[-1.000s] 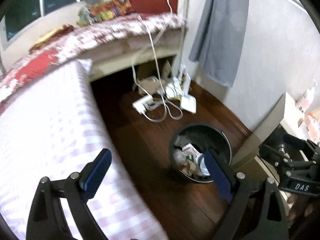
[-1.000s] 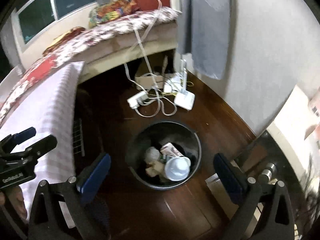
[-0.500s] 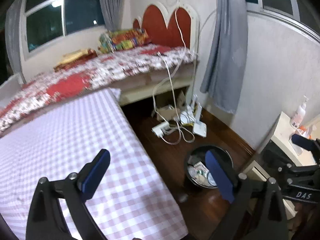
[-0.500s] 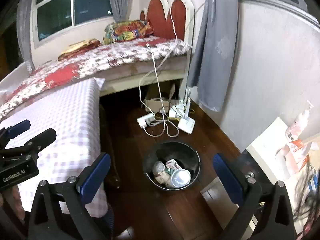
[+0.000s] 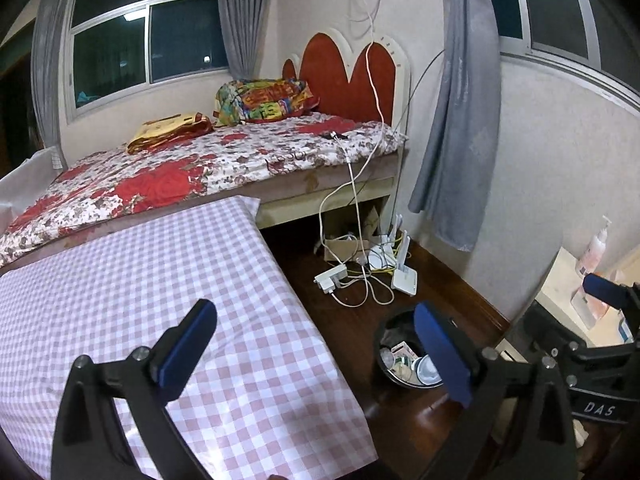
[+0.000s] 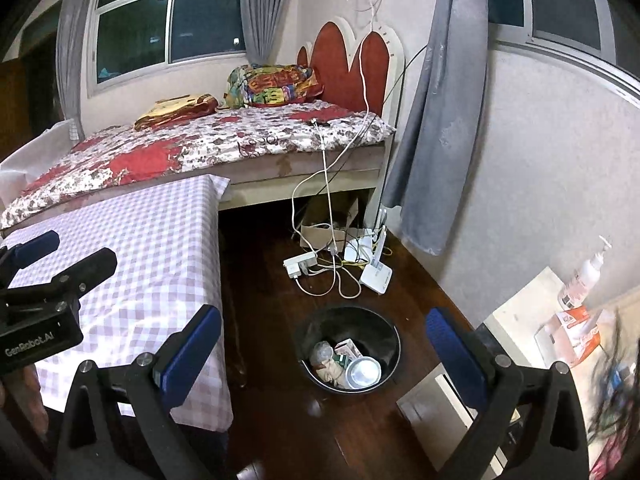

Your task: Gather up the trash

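Observation:
A black round bin (image 6: 386, 330) stands on the dark wooden floor beside the table. In it lie a white cup (image 6: 362, 372), a small carton (image 6: 347, 349) and crumpled clear plastic (image 6: 322, 354). My right gripper (image 6: 324, 320) hangs high above the bin, open, with nothing between its blue pads. My left gripper (image 5: 314, 316) hovers over the table's right edge; its jaws are opening and hold nothing. From there the bin (image 5: 385, 330) shows low at the right, partly behind the right finger. Each gripper shows at the edge of the other's view.
A table with a pink checked cloth (image 5: 160, 300) fills the left. Behind it is a bed with a floral cover (image 5: 200, 168). A power strip (image 6: 301, 265), cables and a white router (image 6: 376, 274) lie on the floor beyond the bin. A pump bottle (image 6: 588, 268) stands on a low cabinet at the right.
Both grippers have risen and drawn back from the bin, which now looks smaller and lower. The table, bed and windows have come into view. Both grippers stay empty.

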{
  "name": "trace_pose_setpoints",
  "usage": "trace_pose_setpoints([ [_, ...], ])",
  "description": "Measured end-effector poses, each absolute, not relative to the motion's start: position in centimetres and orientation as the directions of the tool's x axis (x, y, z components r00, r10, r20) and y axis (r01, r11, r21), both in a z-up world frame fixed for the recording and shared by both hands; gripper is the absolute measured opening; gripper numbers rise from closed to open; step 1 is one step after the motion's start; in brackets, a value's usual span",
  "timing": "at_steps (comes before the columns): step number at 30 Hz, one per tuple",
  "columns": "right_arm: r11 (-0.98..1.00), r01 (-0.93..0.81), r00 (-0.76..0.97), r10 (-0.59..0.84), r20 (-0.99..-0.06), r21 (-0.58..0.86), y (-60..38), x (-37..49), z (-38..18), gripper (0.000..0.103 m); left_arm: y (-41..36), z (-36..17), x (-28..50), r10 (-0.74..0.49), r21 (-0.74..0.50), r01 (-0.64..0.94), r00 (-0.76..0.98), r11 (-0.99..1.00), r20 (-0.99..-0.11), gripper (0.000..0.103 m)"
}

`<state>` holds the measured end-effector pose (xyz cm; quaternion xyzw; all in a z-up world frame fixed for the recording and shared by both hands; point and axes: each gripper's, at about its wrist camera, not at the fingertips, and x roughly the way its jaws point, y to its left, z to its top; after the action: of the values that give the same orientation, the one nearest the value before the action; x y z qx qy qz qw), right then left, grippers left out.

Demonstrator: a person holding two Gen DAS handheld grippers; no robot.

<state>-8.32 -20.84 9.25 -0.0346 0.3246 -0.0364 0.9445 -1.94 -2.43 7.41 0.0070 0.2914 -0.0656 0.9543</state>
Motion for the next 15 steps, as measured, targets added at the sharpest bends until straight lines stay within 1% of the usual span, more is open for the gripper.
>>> trace_pose_setpoints([
  [15, 0.994, 0.086, 0.766, -0.109, -0.633, -0.066, -22.6, -8.3, 8.6, 0.103, -3.4, 6.4, -2.4, -0.119, -0.011, 0.139, 0.803, 0.99, -0.584, 0.1],
])
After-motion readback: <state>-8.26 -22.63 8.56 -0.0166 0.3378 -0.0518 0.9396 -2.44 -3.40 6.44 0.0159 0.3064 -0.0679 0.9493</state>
